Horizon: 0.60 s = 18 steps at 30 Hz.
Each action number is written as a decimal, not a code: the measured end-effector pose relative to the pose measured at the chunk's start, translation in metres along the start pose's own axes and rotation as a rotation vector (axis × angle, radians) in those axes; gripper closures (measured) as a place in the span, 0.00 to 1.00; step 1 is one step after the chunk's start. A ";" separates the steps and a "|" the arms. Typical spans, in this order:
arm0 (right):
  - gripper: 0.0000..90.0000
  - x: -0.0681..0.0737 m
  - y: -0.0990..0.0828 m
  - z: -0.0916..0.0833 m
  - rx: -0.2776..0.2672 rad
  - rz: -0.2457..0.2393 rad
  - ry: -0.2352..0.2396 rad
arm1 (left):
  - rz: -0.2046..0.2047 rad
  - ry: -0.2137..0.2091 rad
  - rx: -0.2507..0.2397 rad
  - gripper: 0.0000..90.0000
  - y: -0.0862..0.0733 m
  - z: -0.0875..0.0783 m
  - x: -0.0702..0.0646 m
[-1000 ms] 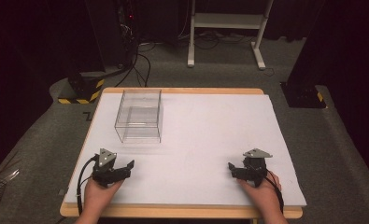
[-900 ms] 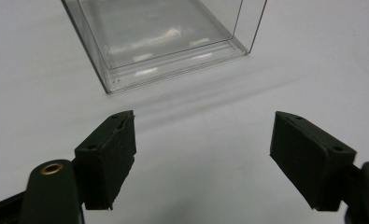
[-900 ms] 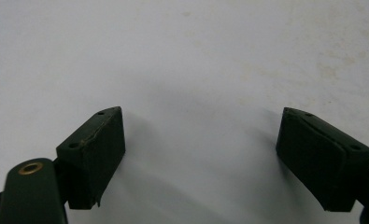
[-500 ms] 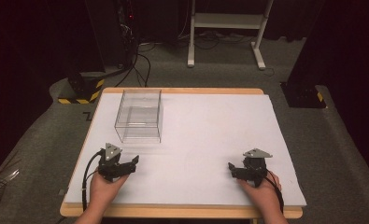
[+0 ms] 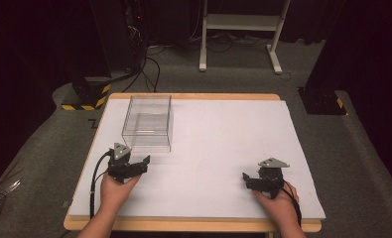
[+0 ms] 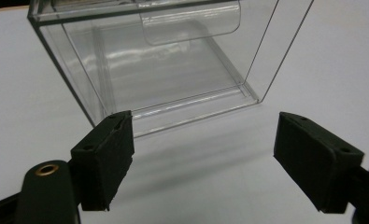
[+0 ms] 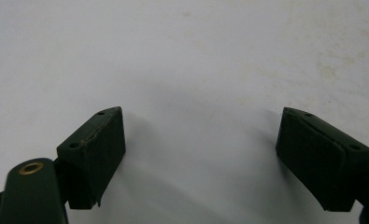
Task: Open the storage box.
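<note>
Box: we see a clear plastic box (image 5: pixel 148 122) standing on the white table (image 5: pixel 223 144) toward its far left; nothing shows inside it.
Left tool: the left tool (image 6: pixel 203 154) is released, jaws spread wide and holding nothing, just short of the box's near corner, not touching it.
Right tool: the right tool (image 7: pixel 201 154) is also released and empty, low over bare table at the near right, well apart from the box.
Handling: we judge the box light, stiff and slick, with thin walls that could flex or crack if squeezed hard.
Where to hold: we would clamp one upright wall near its top rim, or close across a corner edge; the smooth faces may slip between the pads.
Change: against the earlier frames, our left hand (image 5: pixel 115 186) has carried its tool forward toward the box, while the right hand (image 5: pixel 278 198) has stayed put.
</note>
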State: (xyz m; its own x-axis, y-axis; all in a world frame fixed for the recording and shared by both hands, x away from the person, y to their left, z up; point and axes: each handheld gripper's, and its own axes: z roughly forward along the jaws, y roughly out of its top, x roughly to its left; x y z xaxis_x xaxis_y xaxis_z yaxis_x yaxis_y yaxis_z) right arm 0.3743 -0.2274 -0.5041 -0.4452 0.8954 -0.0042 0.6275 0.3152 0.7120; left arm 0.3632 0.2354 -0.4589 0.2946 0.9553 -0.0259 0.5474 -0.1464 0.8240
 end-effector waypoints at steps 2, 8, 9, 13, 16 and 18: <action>0.17 0.000 0.000 0.000 0.000 0.000 0.001 | 0.004 0.005 0.006 0.22 0.003 0.003 -0.002; 0.17 0.000 0.000 0.000 0.000 0.000 0.002 | 0.002 0.013 -0.008 0.21 0.011 0.008 -0.006; 0.17 0.000 0.000 0.000 0.000 0.000 0.002 | 0.000 0.018 -0.004 0.21 0.012 0.009 -0.006; 0.17 0.000 0.000 0.000 0.000 0.000 0.003 | 0.016 0.035 0.001 0.20 0.017 0.014 -0.007; 0.17 0.000 0.000 0.000 0.000 0.000 0.002 | 0.025 0.046 0.000 0.19 0.021 0.017 -0.008; 0.17 0.000 0.000 0.000 0.000 0.000 0.002 | 0.010 0.043 -0.011 0.19 0.022 0.019 -0.007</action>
State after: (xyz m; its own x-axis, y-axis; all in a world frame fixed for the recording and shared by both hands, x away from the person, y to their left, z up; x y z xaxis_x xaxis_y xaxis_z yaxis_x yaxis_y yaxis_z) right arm 0.3743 -0.2278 -0.5040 -0.4464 0.8948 -0.0029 0.6277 0.3154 0.7117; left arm 0.3880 0.2211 -0.4509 0.2654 0.9641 0.0064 0.5360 -0.1531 0.8302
